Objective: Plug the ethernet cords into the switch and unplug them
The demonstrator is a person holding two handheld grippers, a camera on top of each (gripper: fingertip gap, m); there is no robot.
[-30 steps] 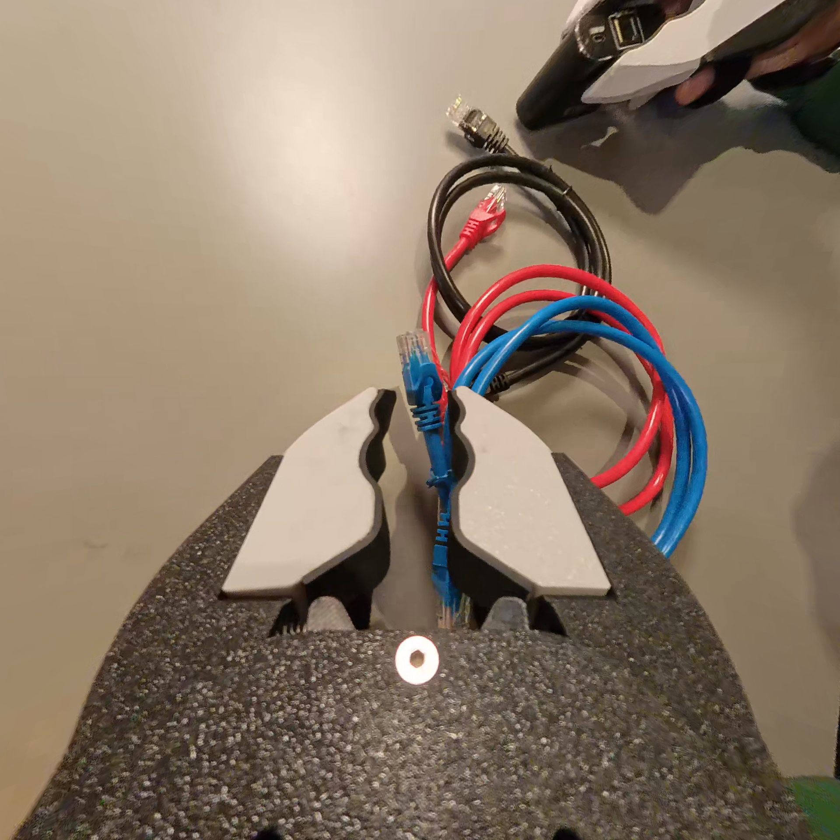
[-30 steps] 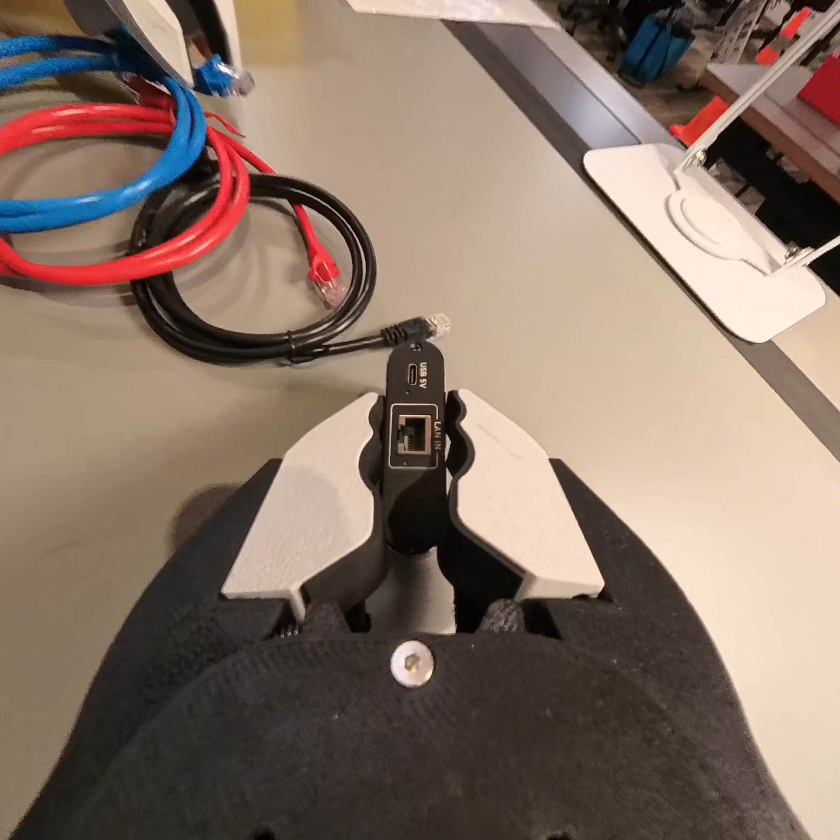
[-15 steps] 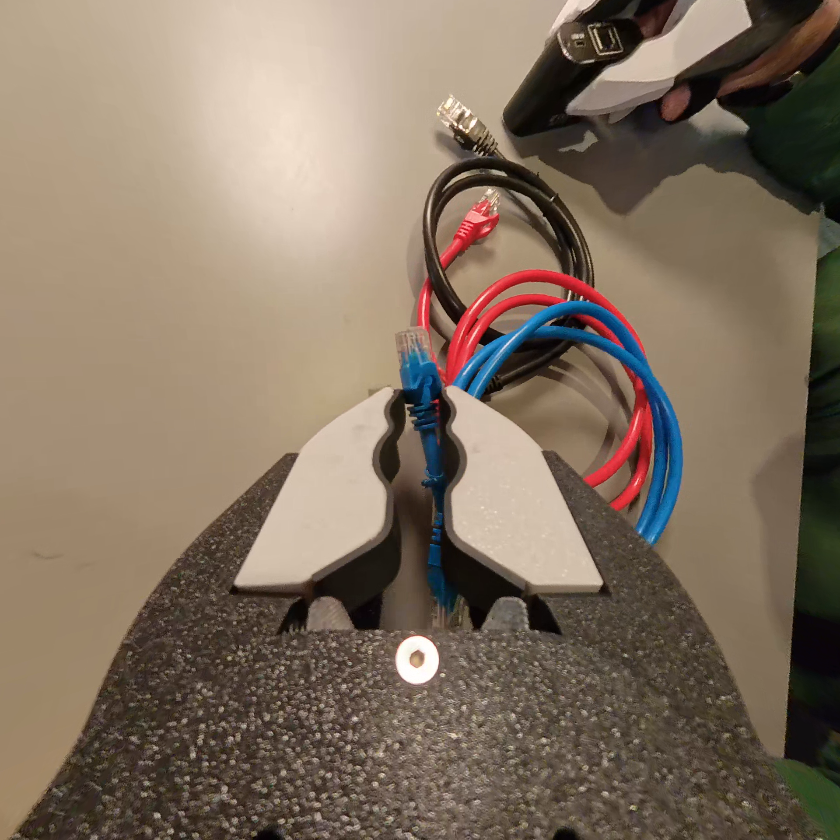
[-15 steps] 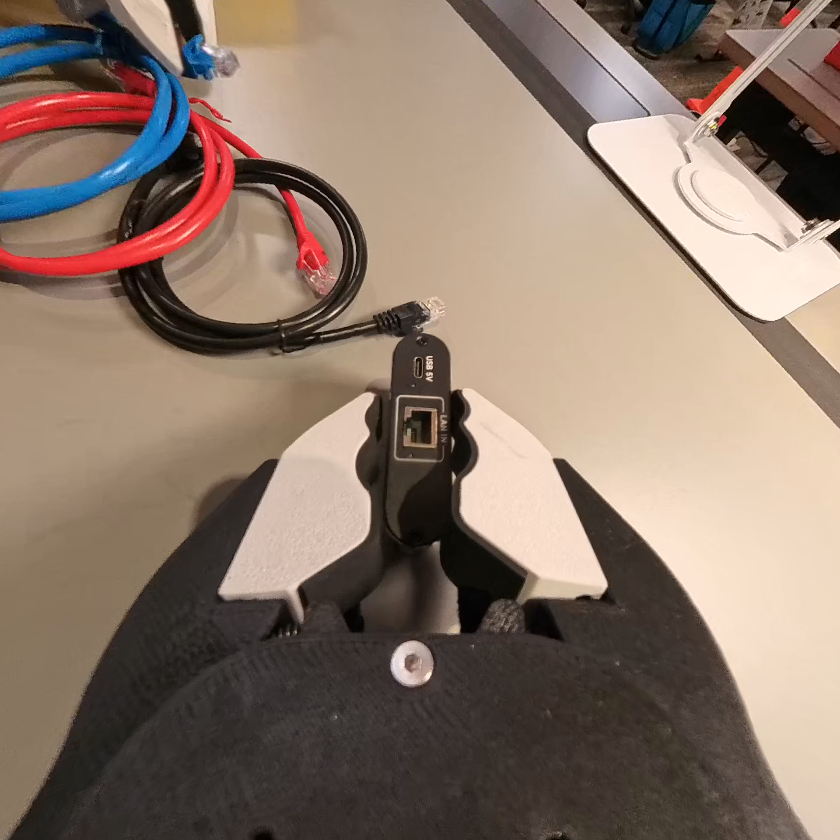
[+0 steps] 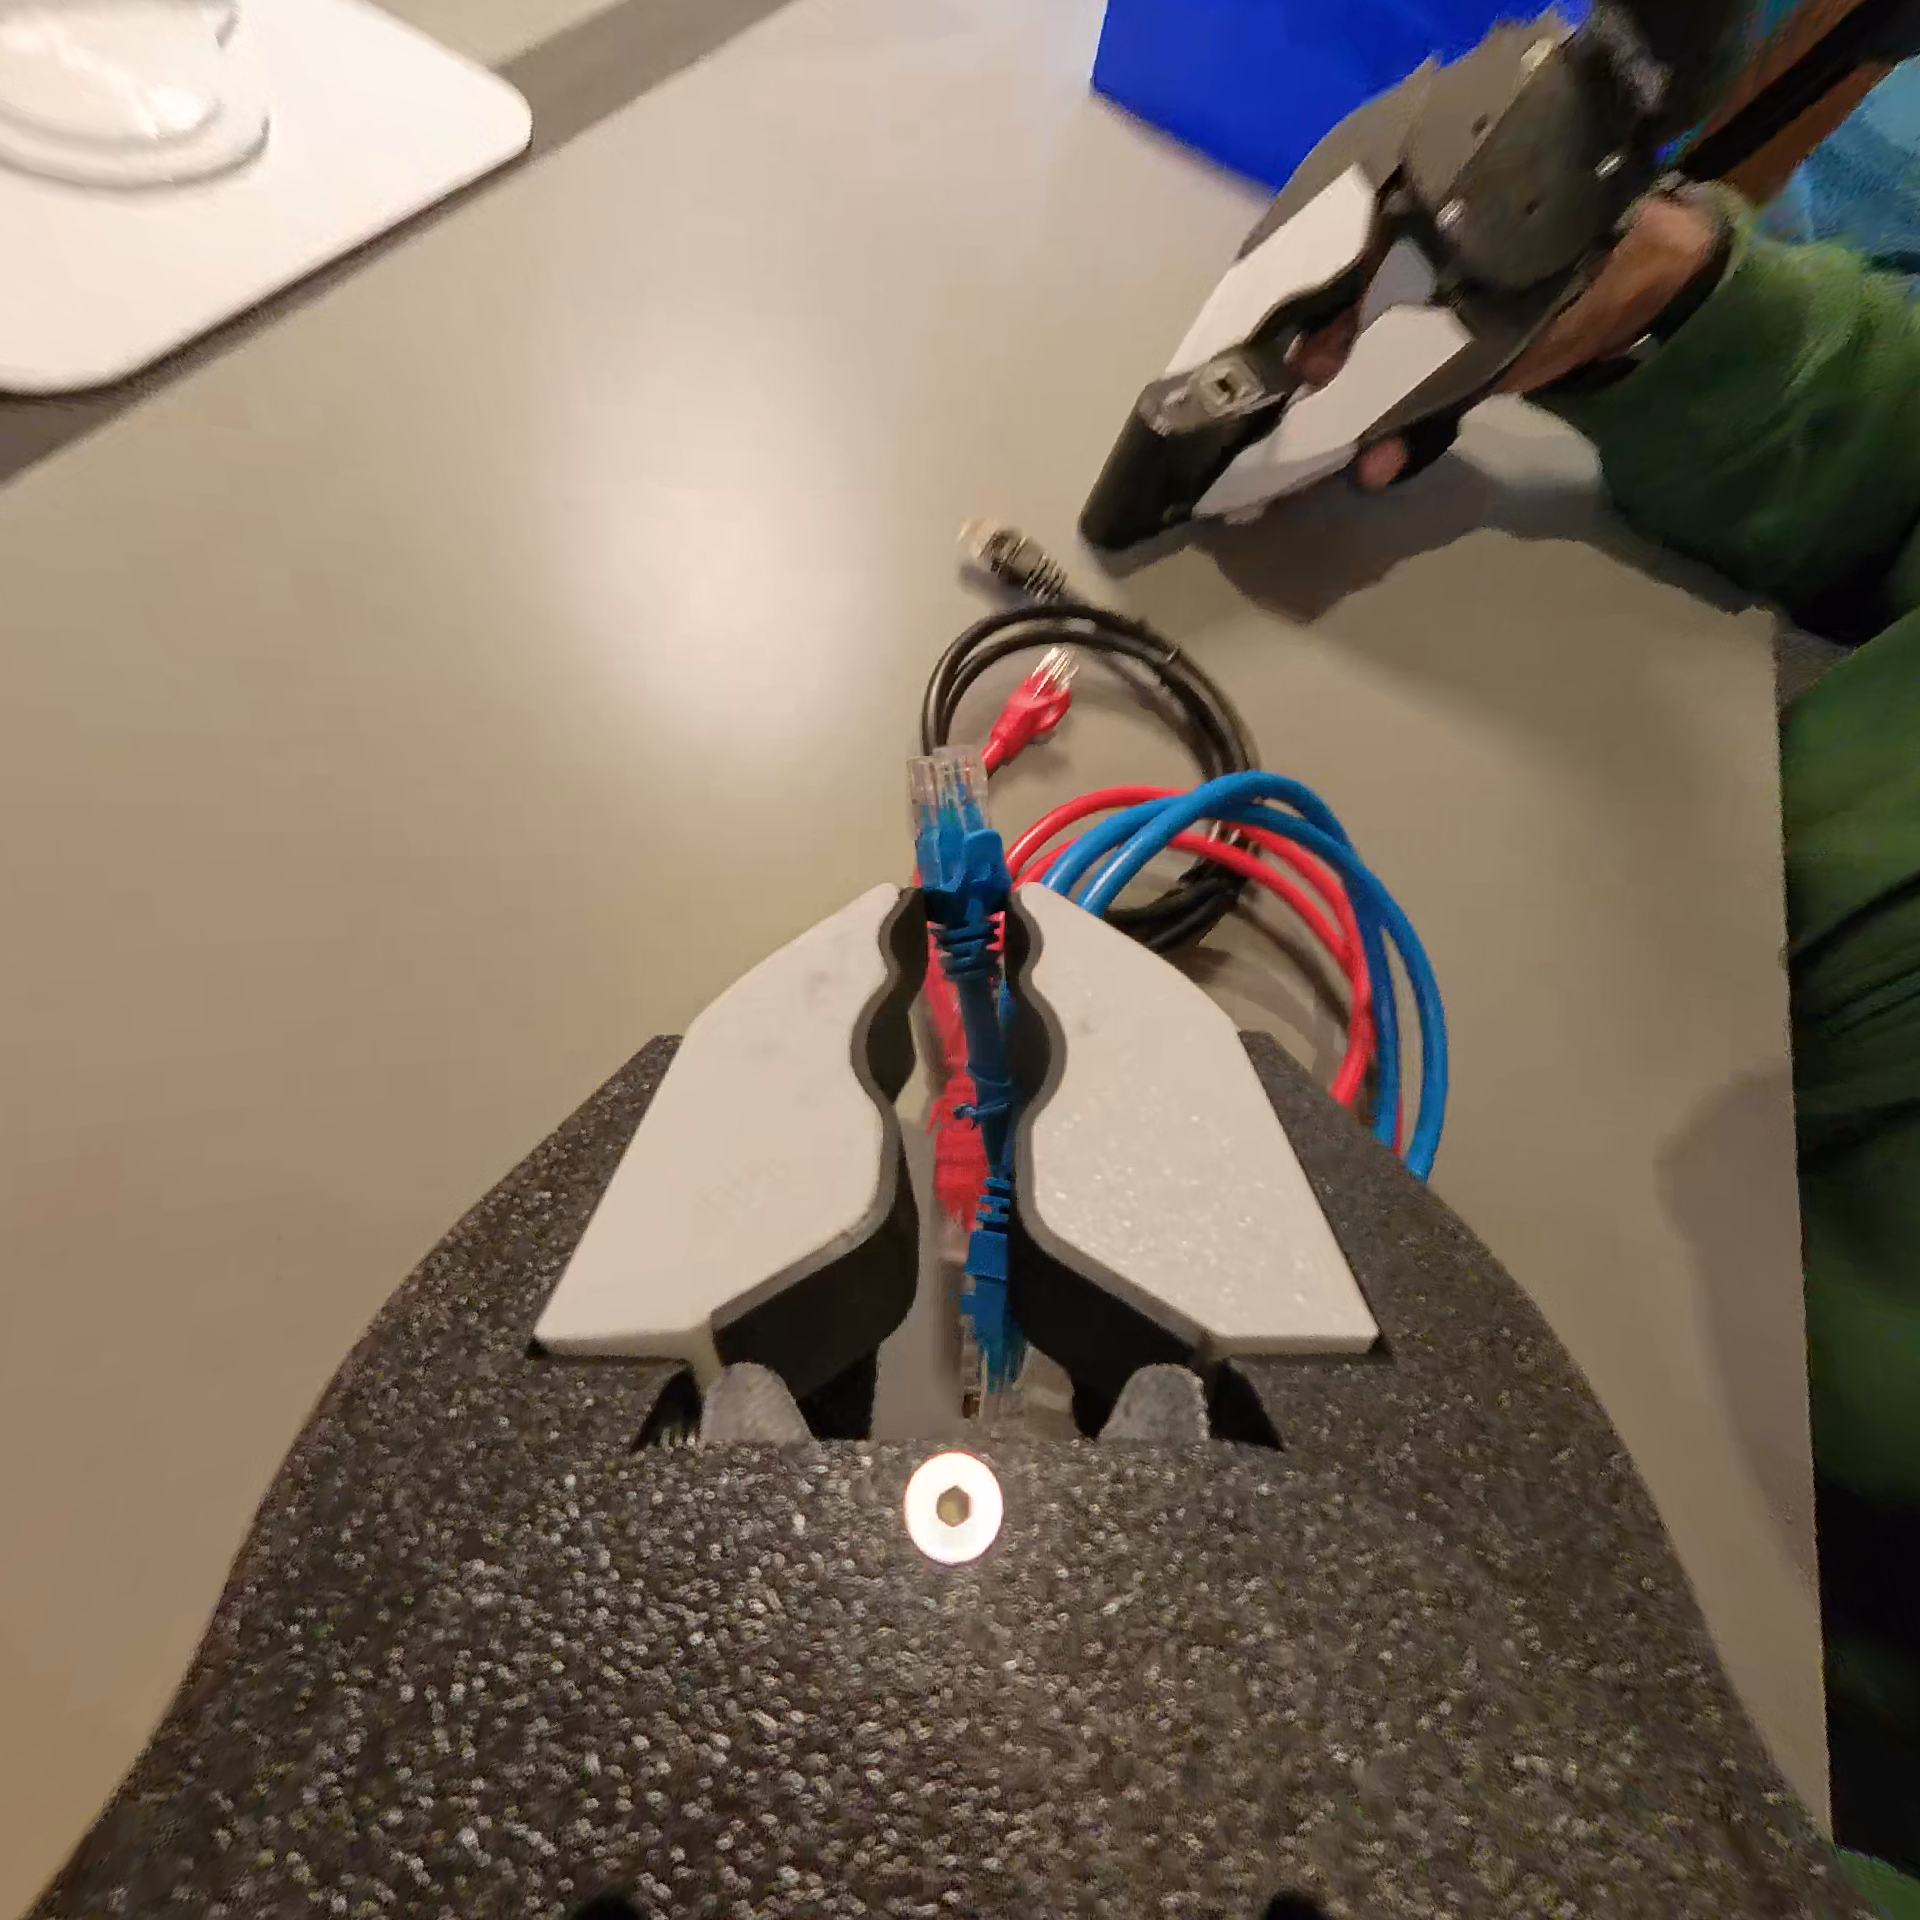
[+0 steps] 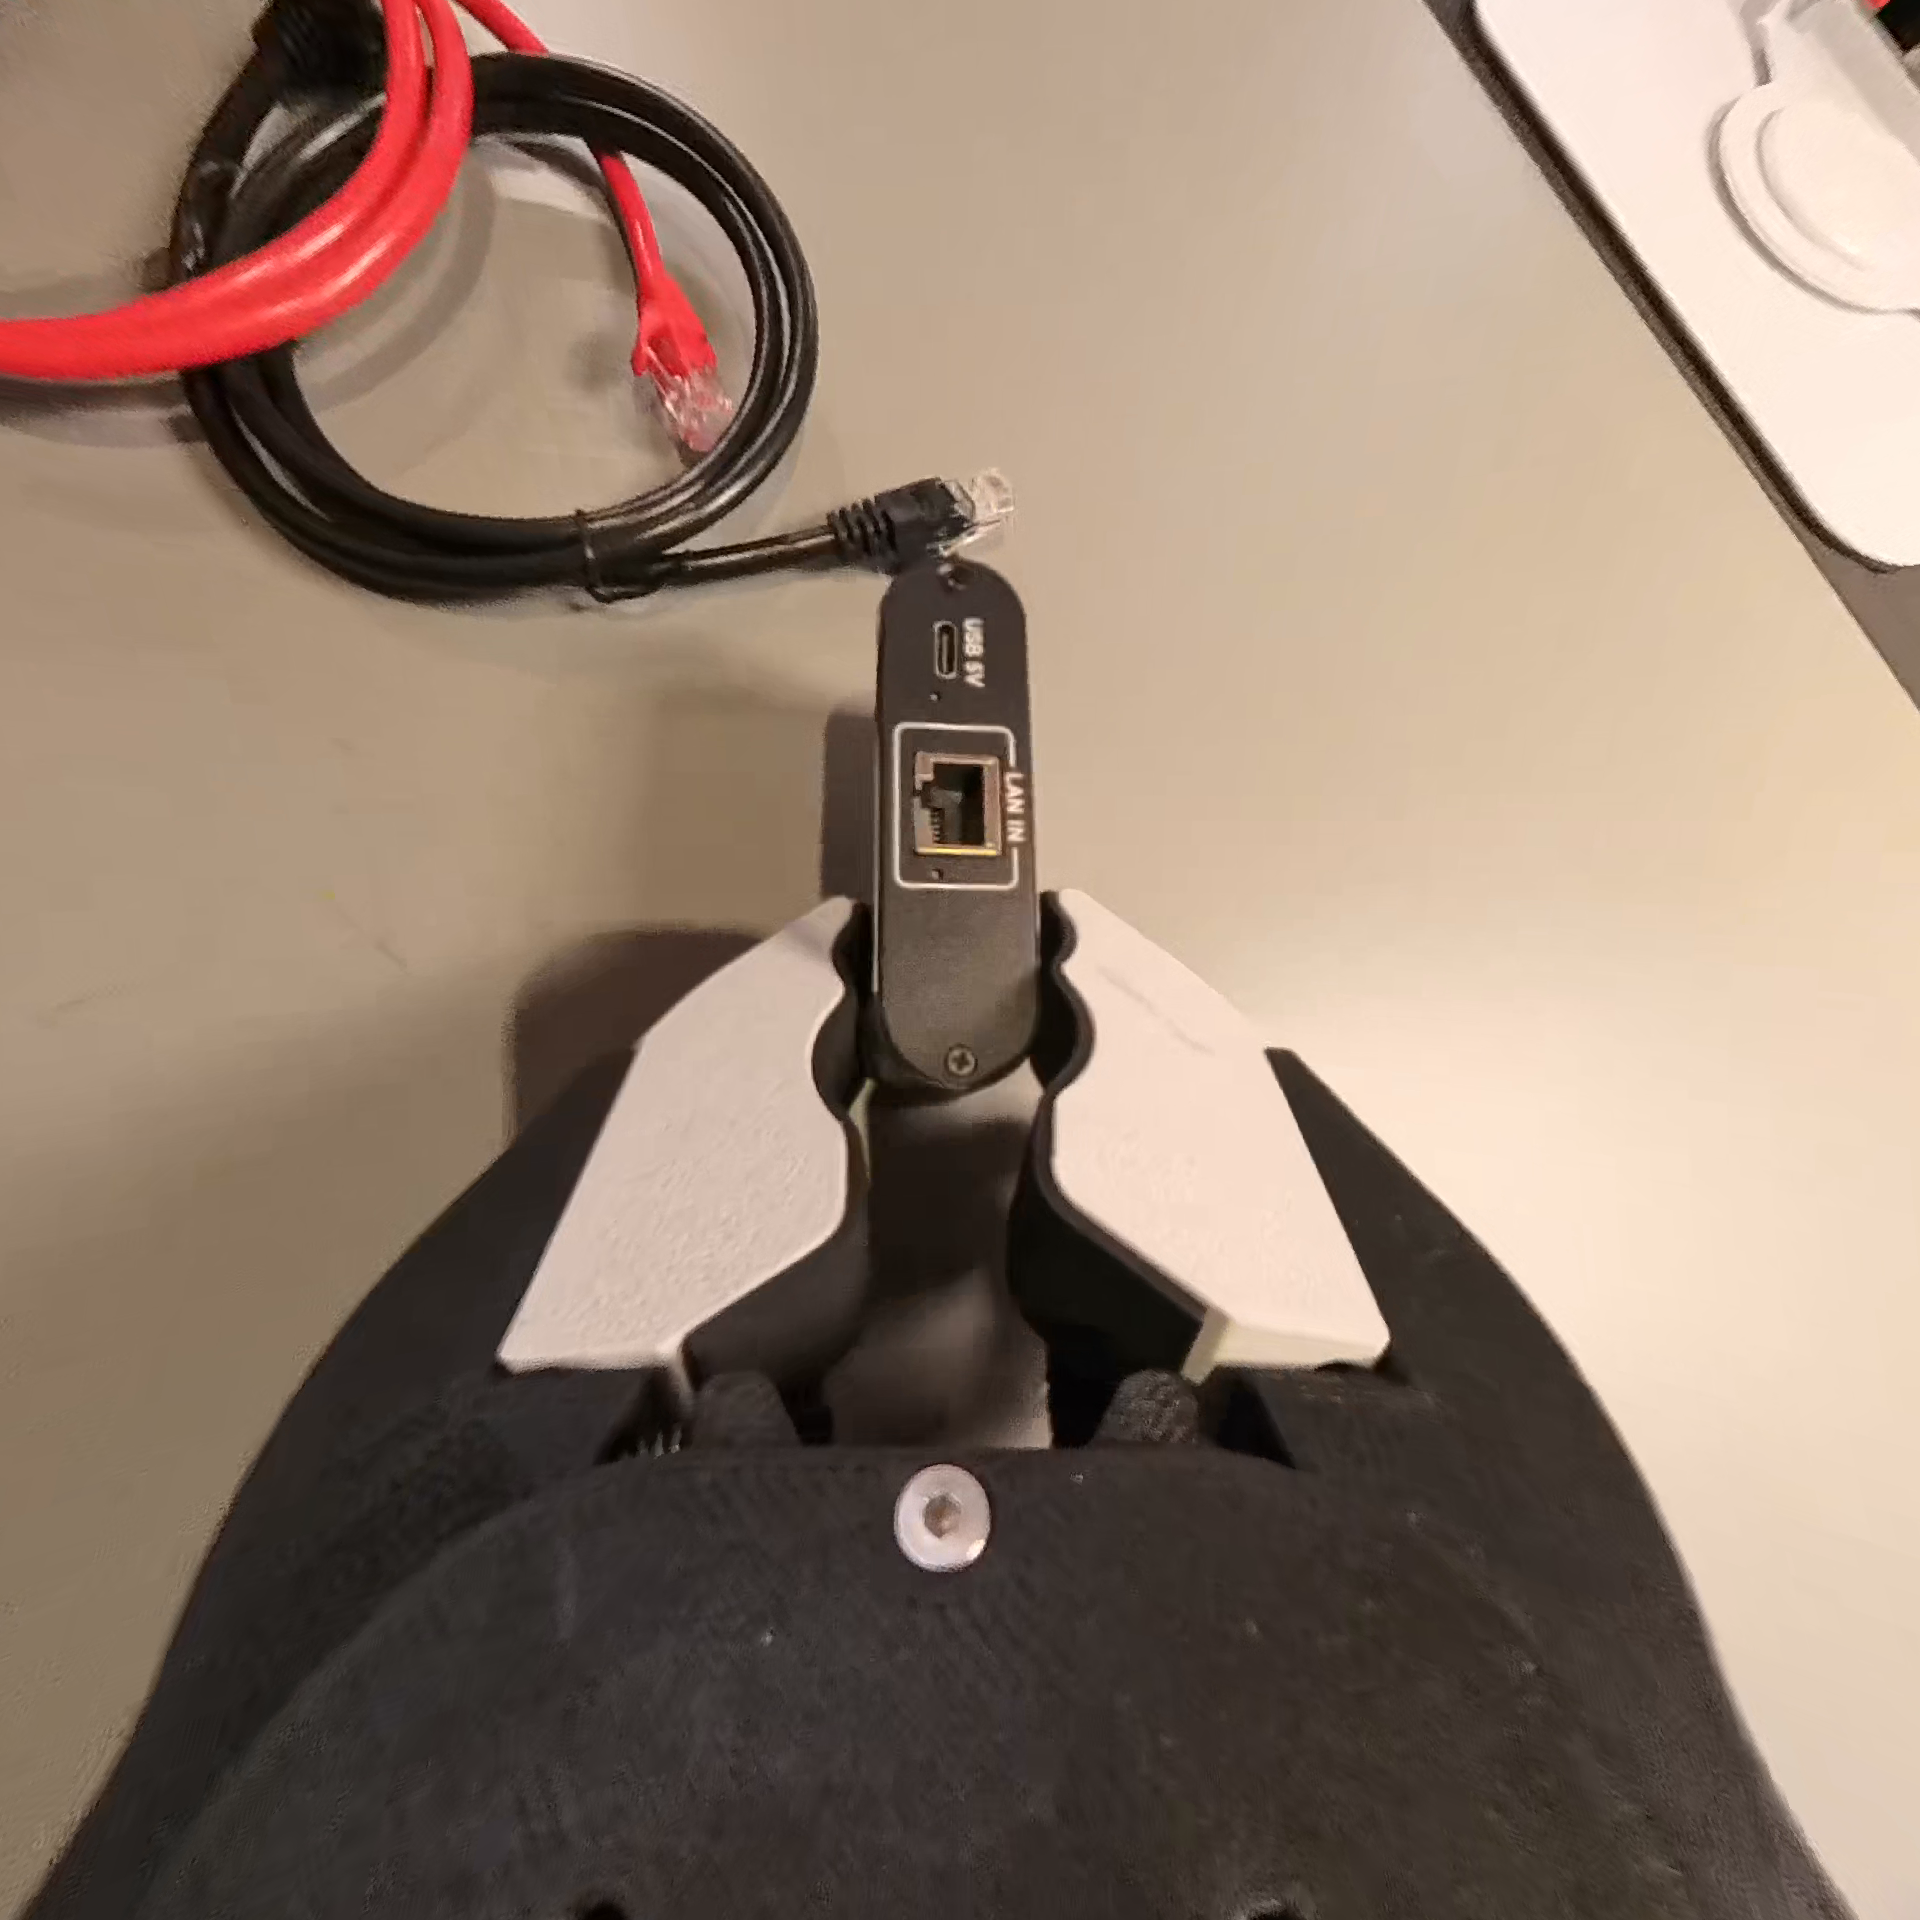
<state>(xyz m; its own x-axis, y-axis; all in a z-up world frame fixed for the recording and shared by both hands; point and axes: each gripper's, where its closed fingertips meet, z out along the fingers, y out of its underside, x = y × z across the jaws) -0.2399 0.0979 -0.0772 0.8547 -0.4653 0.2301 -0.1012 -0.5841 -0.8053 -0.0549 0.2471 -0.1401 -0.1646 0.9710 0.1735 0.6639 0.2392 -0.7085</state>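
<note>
My left gripper (image 5: 961, 914) is shut on the blue ethernet cord (image 5: 971, 997) just behind its clear plug (image 5: 943, 795), which sticks out forward above the table. Its blue loops (image 5: 1392, 987) trail to the right over the red cord (image 5: 1335, 935). The red plug (image 5: 1034, 707) and the black plug (image 5: 1003, 551) lie on the table ahead. My right gripper (image 6: 951, 920) is shut on the lower end of the black switch (image 6: 956, 644). Its port (image 6: 954, 816) faces up, past the fingertips. The switch's far end is next to the black plug (image 6: 935, 514). The right gripper also shows in the left wrist view (image 5: 1262, 416).
The black cord coil (image 6: 748, 260) and the red plug (image 6: 681, 374) lie left of and ahead of the switch. A white base plate (image 6: 1714, 260) sits at the table's far right edge, also in the left wrist view (image 5: 260, 239). A blue box (image 5: 1247, 73) stands behind. A green sleeve (image 5: 1766, 436) is at right. The grippers' ends are close to 25 centimeters from one another.
My left gripper closed on the blue cord, then tilted up with it. My right gripper has moved closer to the cords, and the switch now sits further out of its jaws.
</note>
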